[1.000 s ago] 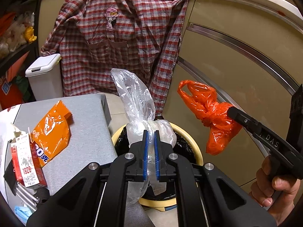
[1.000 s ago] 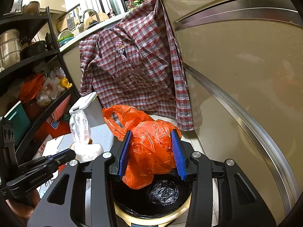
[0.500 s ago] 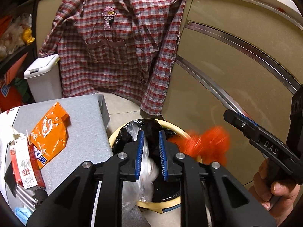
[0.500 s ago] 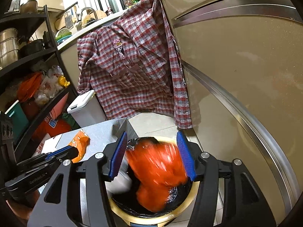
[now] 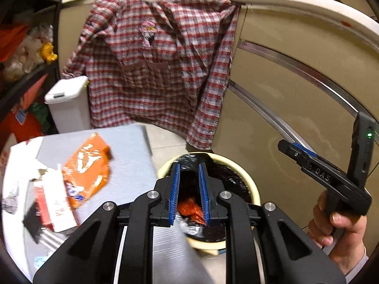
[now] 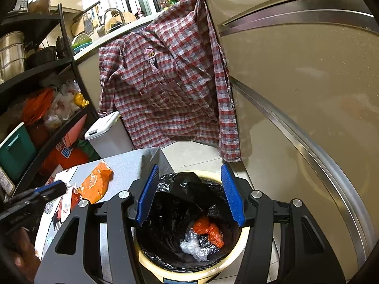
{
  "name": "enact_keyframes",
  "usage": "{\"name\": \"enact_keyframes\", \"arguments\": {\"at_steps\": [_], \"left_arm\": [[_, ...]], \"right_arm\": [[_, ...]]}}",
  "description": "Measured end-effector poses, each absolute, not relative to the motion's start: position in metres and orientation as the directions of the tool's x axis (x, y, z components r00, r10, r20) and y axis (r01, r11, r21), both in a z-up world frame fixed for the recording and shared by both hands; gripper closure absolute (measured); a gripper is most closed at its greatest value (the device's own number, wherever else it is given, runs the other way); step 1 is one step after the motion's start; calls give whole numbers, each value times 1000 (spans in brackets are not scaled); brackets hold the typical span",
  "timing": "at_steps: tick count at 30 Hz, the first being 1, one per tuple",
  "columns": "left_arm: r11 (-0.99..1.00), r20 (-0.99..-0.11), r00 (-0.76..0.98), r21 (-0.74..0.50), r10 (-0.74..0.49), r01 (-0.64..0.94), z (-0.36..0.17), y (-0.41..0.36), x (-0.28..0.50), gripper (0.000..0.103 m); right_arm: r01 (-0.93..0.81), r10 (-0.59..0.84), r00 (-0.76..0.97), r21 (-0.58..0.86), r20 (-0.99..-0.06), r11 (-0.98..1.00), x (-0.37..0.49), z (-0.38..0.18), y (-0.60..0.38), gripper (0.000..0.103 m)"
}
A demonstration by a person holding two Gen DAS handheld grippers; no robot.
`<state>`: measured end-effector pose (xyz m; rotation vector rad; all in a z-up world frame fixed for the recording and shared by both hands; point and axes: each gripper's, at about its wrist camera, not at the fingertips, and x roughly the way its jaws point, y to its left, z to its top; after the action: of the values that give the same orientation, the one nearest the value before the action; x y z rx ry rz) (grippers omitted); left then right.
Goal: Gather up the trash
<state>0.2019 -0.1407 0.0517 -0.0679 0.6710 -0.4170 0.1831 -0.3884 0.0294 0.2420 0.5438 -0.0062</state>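
Both bags, orange bag (image 6: 208, 230) and clear one (image 6: 194, 248), sit in the lined bin (image 6: 189, 275). Left hand-held gripper (image 5: 188, 195) and right hand-held gripper (image 6: 190, 195) hang above it, open and empty. The orange snack wrapper (image 5: 87, 170) and carton (image 5: 59, 203) on the tabletop (image 5: 132, 165) are slick, so a shallow pinch could slip.

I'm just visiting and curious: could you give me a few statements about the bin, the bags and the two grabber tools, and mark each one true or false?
1. The orange bag lies inside the bin. True.
2. The right gripper is clamped on the orange bag. False: it is open and holds nothing.
3. A clear plastic bag lies beside the orange one in the bin. True.
4. The bin has a white liner. False: the liner is black.
5. An orange snack wrapper lies on the grey table. True.
6. The left gripper holds the wrapper. False: it is empty.
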Motion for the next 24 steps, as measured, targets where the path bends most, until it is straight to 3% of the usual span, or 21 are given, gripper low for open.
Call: {"name": "enact_keyframes", "arguments": {"at_steps": [12, 15, 19, 24], "left_arm": [[965, -555, 790, -109, -259, 240, 89, -9, 160, 86], [975, -556, 802, -82, -217, 208, 90, 24, 153, 86], [986, -566, 808, -62, -164, 157, 83, 64, 150, 86], [988, -596, 790, -133, -144, 80, 55, 104, 153, 86]], "right_arm": [[-19, 101, 872, 173, -479, 985, 170, 39, -345, 50], [-66, 144, 871, 178, -469, 982, 165, 39, -327, 59], [-131, 228, 856, 232, -464, 964, 162, 35, -306, 80], [-205, 311, 824, 263, -473, 943, 162, 26, -269, 82]]}}
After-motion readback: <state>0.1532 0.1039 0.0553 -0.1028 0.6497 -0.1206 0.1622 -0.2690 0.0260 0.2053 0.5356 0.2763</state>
